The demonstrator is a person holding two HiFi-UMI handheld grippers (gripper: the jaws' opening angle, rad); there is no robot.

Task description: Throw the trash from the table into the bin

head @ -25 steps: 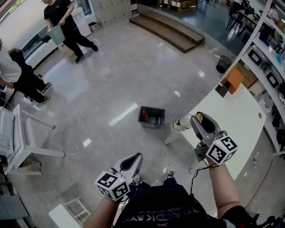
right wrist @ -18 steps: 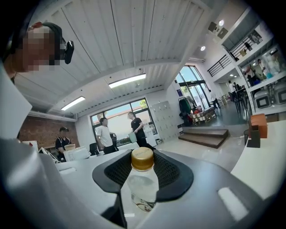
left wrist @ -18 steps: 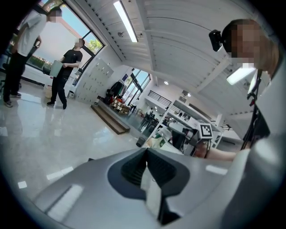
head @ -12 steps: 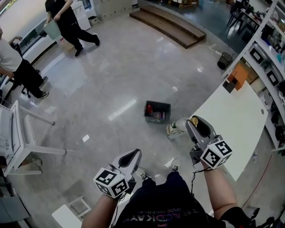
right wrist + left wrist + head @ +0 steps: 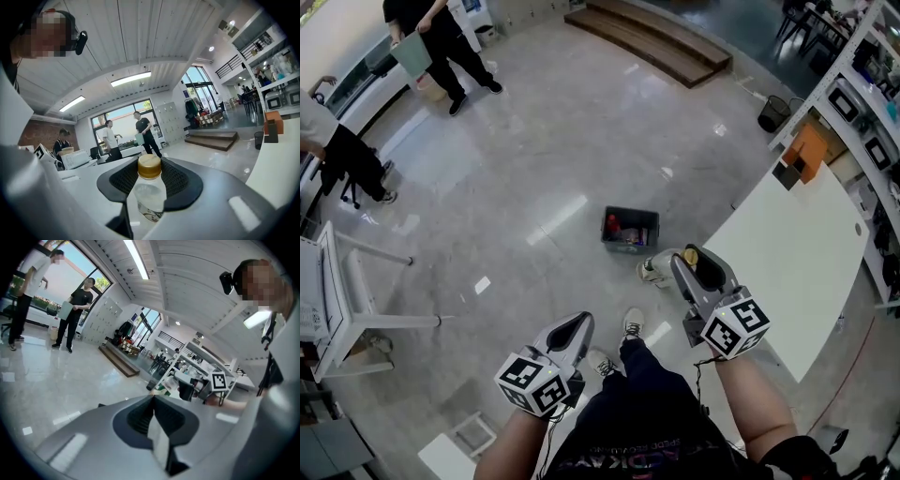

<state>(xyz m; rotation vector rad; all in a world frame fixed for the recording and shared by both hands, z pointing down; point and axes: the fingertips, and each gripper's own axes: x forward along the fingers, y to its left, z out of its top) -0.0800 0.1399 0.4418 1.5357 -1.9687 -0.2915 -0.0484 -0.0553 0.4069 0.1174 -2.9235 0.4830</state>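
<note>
On the floor ahead stands a dark grey bin (image 5: 630, 230) with red and other trash inside. My right gripper (image 5: 696, 262) is shut on a clear plastic bottle (image 5: 150, 194) with a gold cap (image 5: 149, 166). The bottle lies along the jaws, cap forward, and the cap (image 5: 691, 256) shows at the tip, just right of and below the bin. Lower left, my left gripper (image 5: 574, 330) points forward with its jaws together and nothing visible between them. In the left gripper view the left gripper (image 5: 153, 399) also shows its jaw tips meeting.
A long white table (image 5: 797, 262) runs along the right, with shelving (image 5: 862, 103) behind it. A pale thing (image 5: 656, 270) that I cannot identify sits beside the right gripper's tip. A small black bin (image 5: 772, 112) stands far right, wooden steps (image 5: 656, 42) far ahead, people (image 5: 441, 37) and a white table (image 5: 337, 309) at left.
Both grippers have shifted left and lower in the head view, the right one still holding the bottle. The bin now sits closer to the right gripper's tip. The far people have walked.
</note>
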